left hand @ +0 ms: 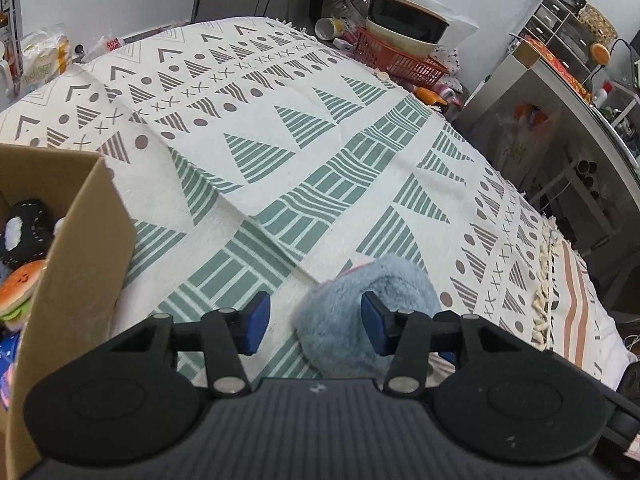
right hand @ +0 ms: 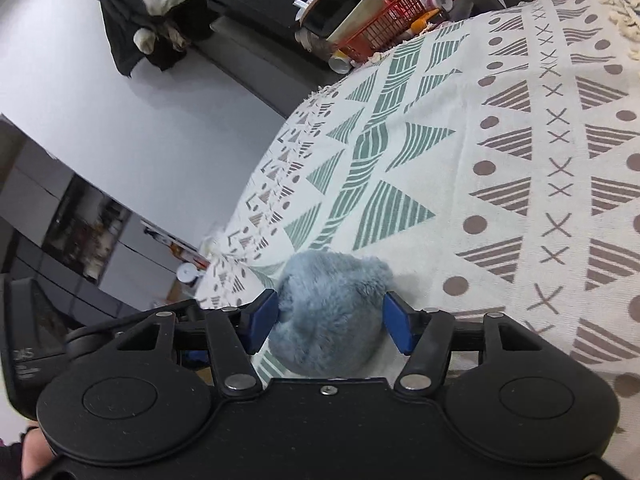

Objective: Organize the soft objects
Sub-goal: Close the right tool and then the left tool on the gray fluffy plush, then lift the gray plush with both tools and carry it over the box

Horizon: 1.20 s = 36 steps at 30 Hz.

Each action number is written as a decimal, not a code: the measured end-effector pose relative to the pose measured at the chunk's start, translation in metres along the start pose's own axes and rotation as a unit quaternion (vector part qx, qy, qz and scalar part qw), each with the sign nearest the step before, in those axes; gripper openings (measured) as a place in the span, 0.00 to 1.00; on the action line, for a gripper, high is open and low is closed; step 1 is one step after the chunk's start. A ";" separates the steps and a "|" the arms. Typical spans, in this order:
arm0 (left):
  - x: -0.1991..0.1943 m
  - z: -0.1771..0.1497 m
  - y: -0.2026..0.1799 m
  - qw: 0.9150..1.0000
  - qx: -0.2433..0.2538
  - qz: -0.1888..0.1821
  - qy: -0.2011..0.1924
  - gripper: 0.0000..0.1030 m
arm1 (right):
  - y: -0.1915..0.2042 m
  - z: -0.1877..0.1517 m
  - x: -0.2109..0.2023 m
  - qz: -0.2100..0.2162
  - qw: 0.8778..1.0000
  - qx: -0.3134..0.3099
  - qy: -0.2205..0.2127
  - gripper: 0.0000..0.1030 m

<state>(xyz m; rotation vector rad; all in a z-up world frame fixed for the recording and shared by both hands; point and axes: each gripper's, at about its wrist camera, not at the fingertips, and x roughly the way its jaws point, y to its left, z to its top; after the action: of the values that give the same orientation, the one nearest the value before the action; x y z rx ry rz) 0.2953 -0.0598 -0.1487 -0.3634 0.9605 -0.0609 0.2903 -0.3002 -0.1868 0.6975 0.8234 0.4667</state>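
Observation:
A blue-grey fluffy plush point(left hand: 352, 300) lies on the patterned cloth point(left hand: 280, 128) just ahead of my left gripper point(left hand: 316, 323). That gripper is open; its right pad point(left hand: 374, 326) overlaps the plush and its left pad stands over bare cloth. In the right wrist view the same plush point(right hand: 328, 308) sits between the fingers of my right gripper point(right hand: 330, 322), which is open around it, the left pad point(right hand: 262, 320) against the fur. A cardboard box point(left hand: 80, 248) at the left holds a burger plush point(left hand: 20, 292) and a black toy point(left hand: 24, 232).
A red basket point(left hand: 400, 60) with stacked bowls and bottles stands at the cloth's far edge. A metal shelf unit point(left hand: 560, 92) with clutter is off to the right. The fringed cloth edge point(left hand: 544, 292) drops off at the right. Food bags point(left hand: 44, 56) lie at the far left.

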 end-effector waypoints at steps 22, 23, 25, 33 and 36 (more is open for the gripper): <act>0.005 -0.013 -0.004 0.999 -0.033 -0.040 0.009 0.20 | -0.005 -0.007 0.011 -0.004 0.999 0.001 0.034 0.30; 0.002 -0.014 -0.005 0.999 -0.032 -0.041 0.007 0.20 | 0.000 -0.008 0.008 -0.006 0.999 -0.013 0.028 0.29; -0.005 -0.016 -0.005 0.999 -0.030 -0.041 0.003 0.20 | 0.004 -0.010 0.002 0.000 1.000 -0.014 0.024 0.29; -0.037 -0.018 -0.010 0.999 -0.020 -0.040 -0.008 0.20 | 0.027 -0.020 -0.023 -0.002 1.000 -0.026 0.002 0.28; -0.047 -0.022 -0.011 0.999 -0.017 -0.047 -0.011 0.20 | 0.035 -0.022 -0.033 -0.002 0.999 -0.032 -0.007 0.28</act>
<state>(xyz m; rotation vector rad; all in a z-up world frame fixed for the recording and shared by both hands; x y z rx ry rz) 0.2520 -0.0662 -0.1193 -0.4402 0.9229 -0.1250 0.2493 -0.2881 -0.1560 0.6401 0.7937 0.4821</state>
